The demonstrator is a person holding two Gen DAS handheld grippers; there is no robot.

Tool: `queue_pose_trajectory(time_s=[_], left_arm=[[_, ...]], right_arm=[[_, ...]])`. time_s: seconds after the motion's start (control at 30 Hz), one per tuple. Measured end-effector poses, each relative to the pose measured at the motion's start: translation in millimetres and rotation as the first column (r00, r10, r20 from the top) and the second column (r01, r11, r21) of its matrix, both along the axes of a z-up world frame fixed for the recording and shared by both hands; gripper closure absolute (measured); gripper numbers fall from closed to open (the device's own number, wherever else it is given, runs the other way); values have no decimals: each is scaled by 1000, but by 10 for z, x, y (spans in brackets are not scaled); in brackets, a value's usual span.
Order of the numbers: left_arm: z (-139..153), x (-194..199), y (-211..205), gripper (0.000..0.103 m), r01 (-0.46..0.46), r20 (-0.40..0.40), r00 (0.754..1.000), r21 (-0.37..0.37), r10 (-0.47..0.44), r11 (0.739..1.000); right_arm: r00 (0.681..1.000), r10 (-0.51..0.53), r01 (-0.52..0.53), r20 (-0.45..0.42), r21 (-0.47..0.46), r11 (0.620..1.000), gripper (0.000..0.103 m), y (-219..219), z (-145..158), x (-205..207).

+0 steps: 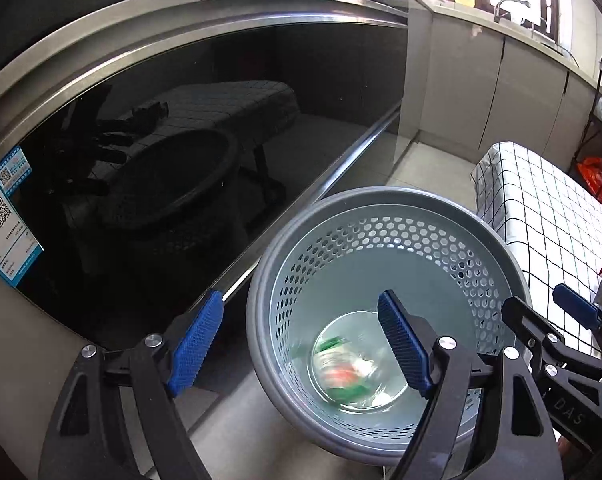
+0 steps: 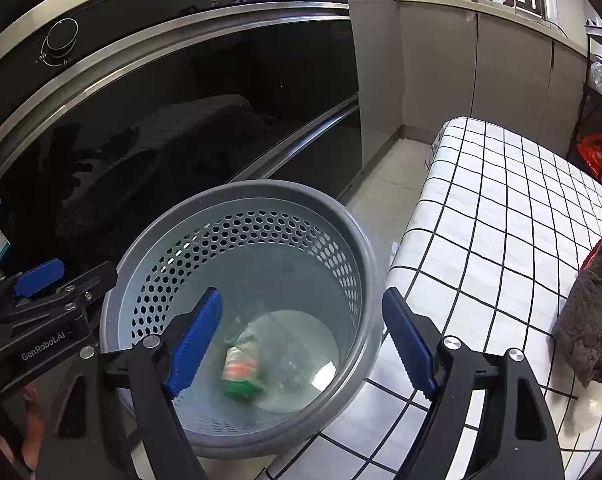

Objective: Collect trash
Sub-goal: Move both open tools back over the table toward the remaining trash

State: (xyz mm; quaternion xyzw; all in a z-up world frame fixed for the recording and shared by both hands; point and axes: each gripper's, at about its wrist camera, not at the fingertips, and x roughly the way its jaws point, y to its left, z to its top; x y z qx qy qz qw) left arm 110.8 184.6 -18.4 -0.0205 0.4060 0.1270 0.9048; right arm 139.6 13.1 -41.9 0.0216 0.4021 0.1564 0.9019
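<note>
Hovering above the round grey perforated plastic waste basket (image 1: 385, 216), the left gripper (image 1: 301, 340) stood with its blue-padded jaws spread wide and nothing between them. The right gripper (image 2: 303, 338) hung beside it over the same basket (image 2: 237, 192), jaws likewise parted and empty. Down on the basket floor lay a blurred clear plastic wrapper with green and orange print (image 1: 347, 374), seen also from the right wrist view (image 2: 243, 374), touching neither gripper. Just to the right of the basket stood a table under a white cloth with a black grid (image 2: 501, 208); a crumpled dark grey rag (image 2: 589, 332) lay at its near right edge. Beyond the basket rose a black glass oven door with steel trim (image 1: 205, 112), a blue sticker (image 1: 9, 220) on it. Farther off ran grey cabinets (image 2: 433, 64) beneath a bright window.
</note>
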Motion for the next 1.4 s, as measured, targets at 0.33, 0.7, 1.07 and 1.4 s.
queue_pose_trajectory(time_s=[0.33,0.7,1.07,1.4], left_arm=[[23,-16,-23,25,0,12,1000,1,0,1000],[52,-98,-66,24,8,31,999,-2,-8,1000],[134,-235,-179,20,23,71,997,9,-24,1000],[202,-370,-299,17,40,100,994,0,-40,999]], right_arm=[[1000,-3,3,8,7,1000,25,-46,-10,-16],[1000,-9,9,22,6,1000,25,-97,11,-89],[998,-30,30,53,-2,1000,25,-196,114,-281],[994,-77,76,73,15,997,25,-504,229,-540]])
